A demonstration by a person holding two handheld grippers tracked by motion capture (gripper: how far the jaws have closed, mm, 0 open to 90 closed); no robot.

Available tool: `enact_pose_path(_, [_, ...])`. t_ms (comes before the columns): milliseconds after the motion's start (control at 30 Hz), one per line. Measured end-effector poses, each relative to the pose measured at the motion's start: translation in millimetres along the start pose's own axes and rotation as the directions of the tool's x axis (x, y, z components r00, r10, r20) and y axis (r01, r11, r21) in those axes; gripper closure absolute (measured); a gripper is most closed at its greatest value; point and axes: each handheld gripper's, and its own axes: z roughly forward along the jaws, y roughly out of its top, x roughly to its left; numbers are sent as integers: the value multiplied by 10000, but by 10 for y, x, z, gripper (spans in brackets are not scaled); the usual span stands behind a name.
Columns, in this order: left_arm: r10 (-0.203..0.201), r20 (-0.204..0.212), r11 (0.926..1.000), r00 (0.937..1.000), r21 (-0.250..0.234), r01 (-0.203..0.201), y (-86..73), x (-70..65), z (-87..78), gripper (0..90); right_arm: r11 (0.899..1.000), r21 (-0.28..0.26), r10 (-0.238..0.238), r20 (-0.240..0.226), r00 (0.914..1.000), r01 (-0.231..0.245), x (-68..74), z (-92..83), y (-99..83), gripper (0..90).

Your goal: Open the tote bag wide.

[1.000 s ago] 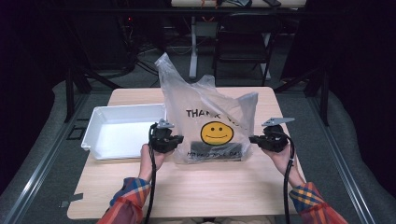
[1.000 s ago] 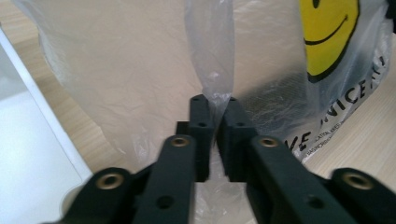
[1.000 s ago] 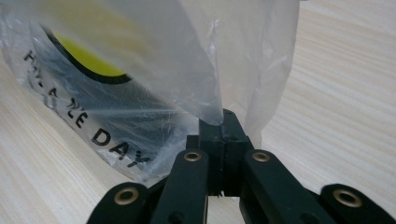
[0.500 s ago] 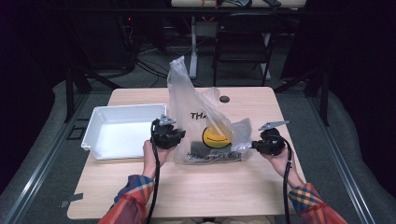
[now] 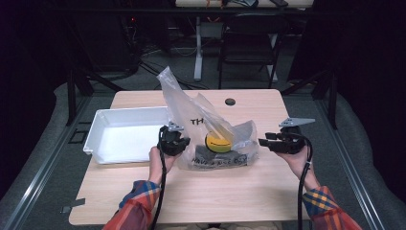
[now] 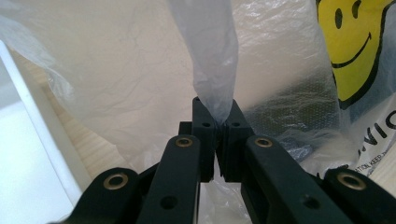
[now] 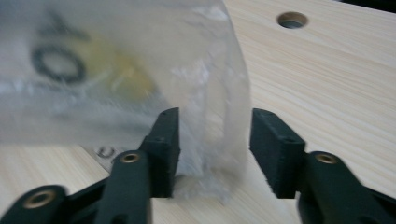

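A clear plastic bag (image 5: 210, 139) with a yellow smiley face (image 5: 218, 142) and black lettering slumps on the middle of the wooden table (image 5: 230, 191), with a dark item (image 5: 215, 157) inside at its bottom. My left gripper (image 5: 173, 141) is shut on the bag's left handle (image 6: 217, 93), which rises as a twisted strip from between the pads. My right gripper (image 5: 268, 142) stands just right of the bag. Its jaws have just been opening, and the bag's loose right edge (image 7: 219, 116) hangs between the parted pads (image 7: 168, 144).
A white tray (image 5: 124, 139) lies at the table's left, close beside my left gripper, and its wall (image 6: 28, 177) borders the left gripper view. A round hole (image 5: 230, 101) sits in the tabletop behind the bag. Chairs and desk legs stand beyond the table.
The bag was spread wide between both grippers; now its right side has dropped and collapsed. The right gripper has opened and let go of the right handle. The left still grips its handle.
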Motion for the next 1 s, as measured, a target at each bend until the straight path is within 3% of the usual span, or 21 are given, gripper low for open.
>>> enact_pose_path(100, [-180, 152, 9998, 9997, -81, 181, -12, 5, 5, 869, 9998, 201, 16, -169, 9999, -13, 16, 152, 34, 294])
enact_pose_path(200, [-219, 334, 9997, 9992, -103, 222, -16, 9, 0, 866, 9956, 917, 209, -449, 9988, -167, 7, 359, 24, 283])
enact_pose_path(233, [-218, 401, 9997, 9990, -88, 222, -15, 9, -4, 866, 9946, 1008, 288, -440, 9986, -243, 3, 422, 8, 349])
enact_pose_path(333, [-170, 437, 9998, 9989, -103, 175, -13, 11, -20, 866, 9919, 1212, 418, -414, 9983, -365, -9, 502, -13, 680])
enact_pose_path(433, [-179, 466, 9997, 9988, -143, 186, -21, 15, -28, 870, 9940, 1033, 384, -114, 9992, -370, 6, 489, -19, 870])
enact_pose_path(700, [73, 320, 10000, 9995, 49, -75, -59, 7, -43, 882, 9919, 1143, 463, 739, 9962, -546, -36, 472, -77, 900])
enact_pose_path(767, [-35, 254, 10000, 9997, 27, 35, -80, 5, -43, 884, 9893, 1328, 477, 914, 9947, -597, -54, 492, -107, 900])
enact_pose_path(800, [103, 298, 9997, 9995, 223, -110, -84, 19, -52, 886, 9891, 1347, 459, 1004, 9939, -593, -69, 499, -124, 900])
enact_pose_path(867, [29, 213, 9995, 9998, 314, -35, -113, 4, -35, 889, 9868, 1486, 471, 1148, 9923, -640, -99, 507, -149, 900])
enact_pose_path(1000, [427, 103, 9962, 9990, 749, -433, -148, -56, -2, 893, 9810, 1812, 473, 1203, 9916, -688, -115, 549, -187, 900])
